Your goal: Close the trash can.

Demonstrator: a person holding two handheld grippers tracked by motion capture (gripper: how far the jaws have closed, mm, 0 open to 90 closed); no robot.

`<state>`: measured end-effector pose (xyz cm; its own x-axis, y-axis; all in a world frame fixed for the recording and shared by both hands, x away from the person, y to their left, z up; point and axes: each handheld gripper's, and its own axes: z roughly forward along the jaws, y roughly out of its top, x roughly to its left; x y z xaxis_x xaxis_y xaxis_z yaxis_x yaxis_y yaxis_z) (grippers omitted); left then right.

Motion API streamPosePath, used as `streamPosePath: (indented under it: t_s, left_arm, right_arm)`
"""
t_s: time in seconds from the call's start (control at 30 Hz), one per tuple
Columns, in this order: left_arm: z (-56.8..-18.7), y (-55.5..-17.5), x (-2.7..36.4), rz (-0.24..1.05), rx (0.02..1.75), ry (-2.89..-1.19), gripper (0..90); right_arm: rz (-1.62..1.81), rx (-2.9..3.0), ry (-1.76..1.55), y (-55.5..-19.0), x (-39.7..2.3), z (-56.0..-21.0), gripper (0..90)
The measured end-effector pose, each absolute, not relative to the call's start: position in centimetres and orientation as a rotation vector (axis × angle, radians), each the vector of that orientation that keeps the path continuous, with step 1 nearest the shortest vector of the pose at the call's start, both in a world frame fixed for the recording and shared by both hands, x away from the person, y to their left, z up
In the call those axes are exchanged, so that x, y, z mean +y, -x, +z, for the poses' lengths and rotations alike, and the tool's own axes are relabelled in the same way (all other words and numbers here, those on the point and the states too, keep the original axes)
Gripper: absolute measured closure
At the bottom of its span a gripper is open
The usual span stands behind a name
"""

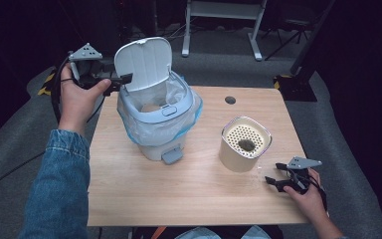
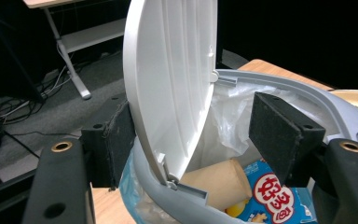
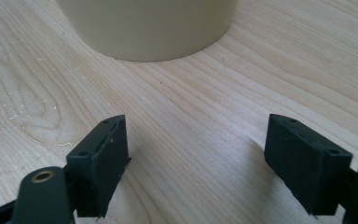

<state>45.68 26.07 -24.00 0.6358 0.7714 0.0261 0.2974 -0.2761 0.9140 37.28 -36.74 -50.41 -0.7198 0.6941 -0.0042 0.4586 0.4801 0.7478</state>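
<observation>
The left gripper (image 2: 191, 135) stands at the back left of the bin (image 1: 155, 132), jaws spread to either side of the raised lid (image 2: 172, 79), one pad close against its outer face; a firm pinch cannot be told. Inside the lined bin lie a paper cup (image 2: 223, 182) and a blue packet (image 2: 275, 196). The right gripper (image 3: 198, 158) rests wide open on the table (image 3: 191, 102), just short of the cream holder (image 1: 244, 144)

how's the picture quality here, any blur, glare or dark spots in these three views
High view: wooden table evenly lit, room behind nearly black. Left gripper view: bin lid sharp, background dim. Right gripper view: cream container cropped at the top, faint sheen on the wood, soft shadows under the jaws.
</observation>
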Motion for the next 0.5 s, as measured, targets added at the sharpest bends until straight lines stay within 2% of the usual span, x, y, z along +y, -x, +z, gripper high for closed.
streamPosePath:
  t_s: [0.17,0.33,0.5]
  left_arm:
    - [-23.7,-44.8,25.8,0.571,0.811,-1.859,33.6]
    - [-23.8,-43.4,24.7,0.476,0.737,-1.896,34.3]
    - [-24.4,-42.9,24.0,0.447,0.710,-1.918,35.1]
  right_arm:
    - [1.087,2.424,-0.975,-37.3,-36.7,-50.4,22.2]
    - [1.087,2.424,-0.974,-37.3,-36.7,-50.4,22.2]
    - [1.087,2.425,-0.974,-37.3,-36.7,-50.4,22.2]
